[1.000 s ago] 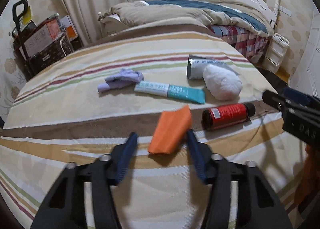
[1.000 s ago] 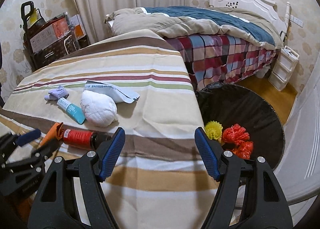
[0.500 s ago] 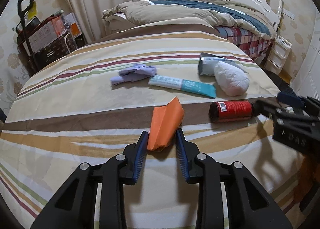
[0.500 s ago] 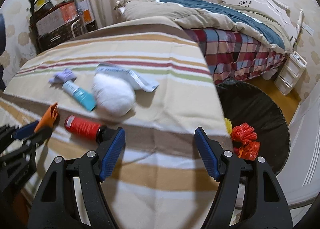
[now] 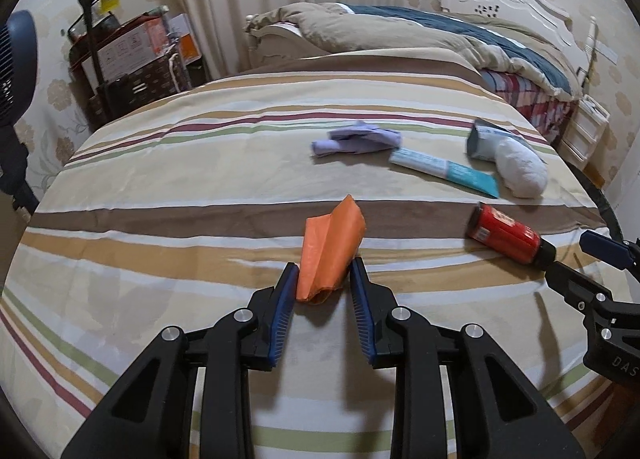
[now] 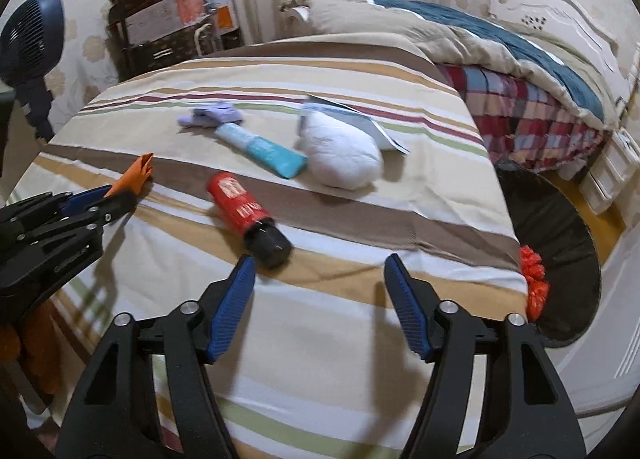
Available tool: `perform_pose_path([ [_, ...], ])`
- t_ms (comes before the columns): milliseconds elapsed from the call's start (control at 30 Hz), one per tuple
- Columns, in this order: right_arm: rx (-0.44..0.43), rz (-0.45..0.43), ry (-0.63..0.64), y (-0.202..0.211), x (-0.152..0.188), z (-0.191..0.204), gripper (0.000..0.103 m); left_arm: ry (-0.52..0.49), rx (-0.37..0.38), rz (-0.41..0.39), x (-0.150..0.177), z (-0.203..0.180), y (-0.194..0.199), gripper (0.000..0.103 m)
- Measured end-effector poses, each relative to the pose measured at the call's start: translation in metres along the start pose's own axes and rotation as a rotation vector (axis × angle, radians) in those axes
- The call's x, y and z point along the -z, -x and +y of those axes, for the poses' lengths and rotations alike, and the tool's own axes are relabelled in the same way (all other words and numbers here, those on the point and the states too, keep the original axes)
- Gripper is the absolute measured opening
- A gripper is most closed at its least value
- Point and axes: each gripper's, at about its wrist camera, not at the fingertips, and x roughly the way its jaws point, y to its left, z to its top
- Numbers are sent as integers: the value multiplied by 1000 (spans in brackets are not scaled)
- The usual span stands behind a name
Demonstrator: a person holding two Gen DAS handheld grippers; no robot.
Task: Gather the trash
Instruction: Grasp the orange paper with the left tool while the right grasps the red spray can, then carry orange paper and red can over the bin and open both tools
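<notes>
The striped cover (image 5: 168, 243) serves as the landmark for every item. The left gripper (image 5: 325, 279) grips the orange paper (image 5: 330, 251) — its blue pads press on the lower end of the folded piece, whose upper end rises over the cover's brown band. In the right wrist view the same paper (image 6: 138, 175) shows at the cover's left edge, pinched in the left gripper (image 6: 104, 195).

The right gripper (image 6: 320, 271) hovers over the near part of the cover with its jaws closing and nothing between them. The red can (image 6: 240, 205) lies on its side on the cover just beyond the right gripper's left finger, black cap toward the camera; in the left wrist view the can (image 5: 506, 235) lies to the right of the orange paper, apart from it.

Farther up the cover lie a teal tube (image 6: 262, 149), a purple cloth (image 6: 212, 117) touching the tube's far end, and a white wad (image 6: 344, 157) resting partly on a grey-blue packet (image 6: 352, 117).

Off the cover's right edge stands a black bin (image 6: 560, 227) — red scraps (image 6: 534, 279) show inside it against the cover's edge. A bed (image 6: 500, 59) with a rumpled quilt lies beyond the cover's far right corner.
</notes>
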Motion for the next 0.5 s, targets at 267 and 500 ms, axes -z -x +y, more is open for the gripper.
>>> perform_pose_path([
  [267, -58, 0, 45, -17, -16, 25, 50, 39, -13, -2, 4, 15, 1, 30],
  [500, -66, 17, 83, -30, -22, 39, 26, 49, -11, -5, 4, 17, 1, 30],
])
